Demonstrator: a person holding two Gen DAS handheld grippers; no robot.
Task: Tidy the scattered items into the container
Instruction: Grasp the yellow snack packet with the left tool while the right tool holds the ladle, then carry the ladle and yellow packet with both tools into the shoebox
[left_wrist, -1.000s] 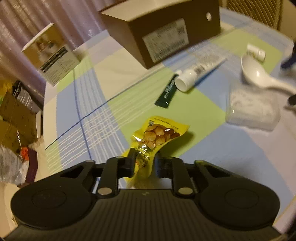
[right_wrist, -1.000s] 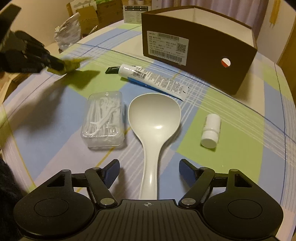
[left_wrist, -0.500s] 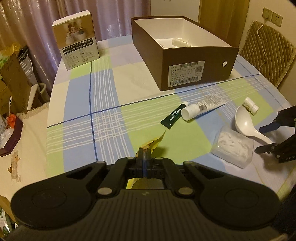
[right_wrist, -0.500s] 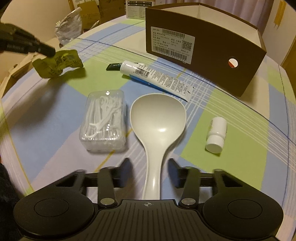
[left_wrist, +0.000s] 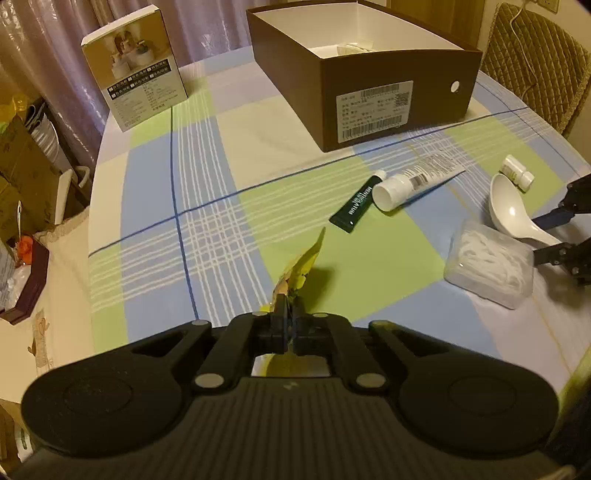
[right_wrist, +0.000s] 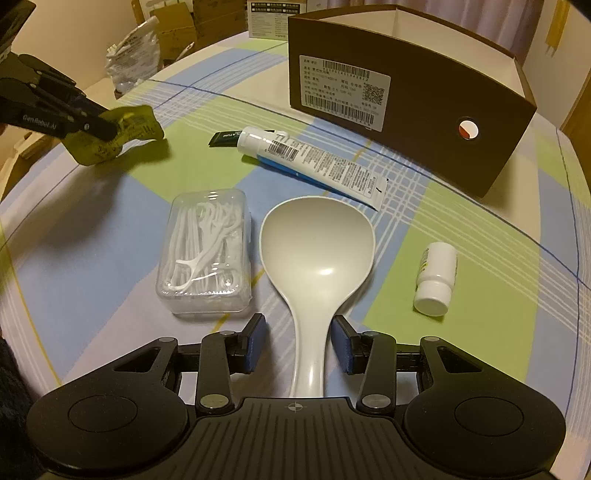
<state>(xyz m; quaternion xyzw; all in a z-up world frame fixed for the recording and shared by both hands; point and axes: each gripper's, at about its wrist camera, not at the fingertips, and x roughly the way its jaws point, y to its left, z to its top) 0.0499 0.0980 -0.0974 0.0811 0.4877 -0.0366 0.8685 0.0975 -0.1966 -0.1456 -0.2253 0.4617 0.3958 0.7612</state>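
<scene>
- Left claw (left_wrist: 287, 325): fingers pressed together on a yellow snack packet (left_wrist: 301, 266), which is pinched at one end and held above the counter (left_wrist: 155, 206). The free end points forward and up. A shadow lies on the cloth beneath it.
- In the right wrist view the same packet (right_wrist: 122, 133) hangs from the left claw (right_wrist: 107, 129) at far left, clear of the surface.
- Right claw (right_wrist: 297, 341): spread, its blue-padded fingers (right_wrist: 255, 341) standing on either side of the handle of a white ladle (right_wrist: 317, 251). Neither pad touches the handle. The ladle lies flat on the counter, bowl facing up and away from the claw.
- Brown cardboard box (left_wrist: 369, 74): open-topped, at the far side of the counter, white inside, barcode label on its end wall. A pale item lies in it; identity cannot be told.
- Clear box of floss picks (right_wrist: 205, 254): lid shut, just beside the ladle bowl on the left.
- White toothpaste tube (right_wrist: 314, 162): lying on its side between the ladle and the brown box.
- Dark green sachet (left_wrist: 354, 208): lies at the tube's cap end.
- Small white bottle (right_wrist: 436, 278): on its side, right of the ladle, apart from it.
- Printed carton (left_wrist: 136, 66): upright at the far left corner of the counter.
</scene>
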